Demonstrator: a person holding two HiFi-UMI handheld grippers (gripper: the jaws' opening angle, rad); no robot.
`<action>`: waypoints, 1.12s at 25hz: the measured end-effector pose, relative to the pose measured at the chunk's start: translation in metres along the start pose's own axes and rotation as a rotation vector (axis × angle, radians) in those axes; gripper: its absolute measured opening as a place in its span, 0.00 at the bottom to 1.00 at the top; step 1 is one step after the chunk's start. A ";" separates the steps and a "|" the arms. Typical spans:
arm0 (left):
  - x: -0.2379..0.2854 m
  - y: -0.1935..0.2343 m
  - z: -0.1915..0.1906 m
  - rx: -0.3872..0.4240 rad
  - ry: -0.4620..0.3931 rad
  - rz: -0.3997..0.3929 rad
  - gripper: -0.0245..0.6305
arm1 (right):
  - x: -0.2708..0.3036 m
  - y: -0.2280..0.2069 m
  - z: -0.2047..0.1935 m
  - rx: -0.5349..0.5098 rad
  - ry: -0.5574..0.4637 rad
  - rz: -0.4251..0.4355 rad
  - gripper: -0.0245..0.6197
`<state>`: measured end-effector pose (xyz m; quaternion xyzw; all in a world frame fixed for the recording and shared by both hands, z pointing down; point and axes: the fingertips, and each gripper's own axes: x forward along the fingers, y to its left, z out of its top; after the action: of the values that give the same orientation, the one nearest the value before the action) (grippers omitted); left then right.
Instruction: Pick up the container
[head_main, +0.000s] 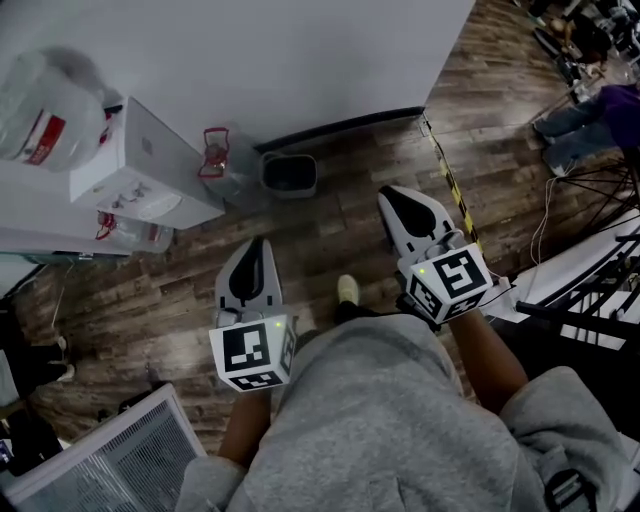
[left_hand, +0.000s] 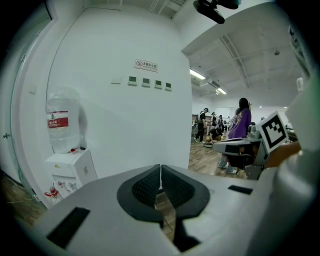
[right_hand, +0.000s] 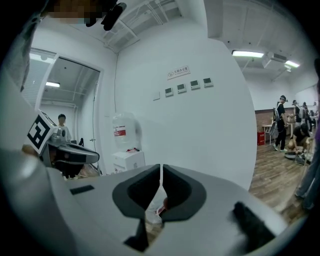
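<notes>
A clear plastic jug with a red handle (head_main: 220, 163) stands on the wood floor by the white wall, with a small dark bin (head_main: 289, 173) just to its right. My left gripper (head_main: 254, 256) is held at waist height, pointing toward the wall, jaws shut and empty. My right gripper (head_main: 392, 200) reaches a bit farther forward, to the right of the bin, also shut with nothing in it. In the left gripper view the left gripper (left_hand: 160, 172) has its pads meeting. In the right gripper view the right gripper (right_hand: 161, 175) is shut too, and a bit of the red-handled jug (right_hand: 163, 206) shows below the pads.
A white water dispenser (head_main: 140, 170) with a big bottle (head_main: 48, 108) stands at the left against the wall (head_main: 300, 50). A white slatted unit (head_main: 120, 460) sits at the lower left. Desk legs and cables (head_main: 590, 270) crowd the right. People stand far off (left_hand: 240, 120).
</notes>
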<state>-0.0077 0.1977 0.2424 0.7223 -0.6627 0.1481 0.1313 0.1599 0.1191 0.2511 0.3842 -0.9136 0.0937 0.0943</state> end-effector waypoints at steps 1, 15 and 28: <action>0.003 -0.001 0.002 -0.002 0.000 0.004 0.07 | 0.002 -0.004 0.000 0.005 -0.001 0.004 0.09; 0.026 -0.013 0.021 0.011 -0.026 0.010 0.07 | 0.015 -0.027 0.006 0.012 -0.027 0.025 0.09; 0.045 0.004 0.024 0.002 -0.033 0.002 0.07 | 0.039 -0.028 0.010 -0.003 -0.021 0.021 0.09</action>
<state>-0.0075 0.1464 0.2378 0.7241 -0.6653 0.1371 0.1194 0.1521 0.0705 0.2543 0.3756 -0.9186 0.0893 0.0846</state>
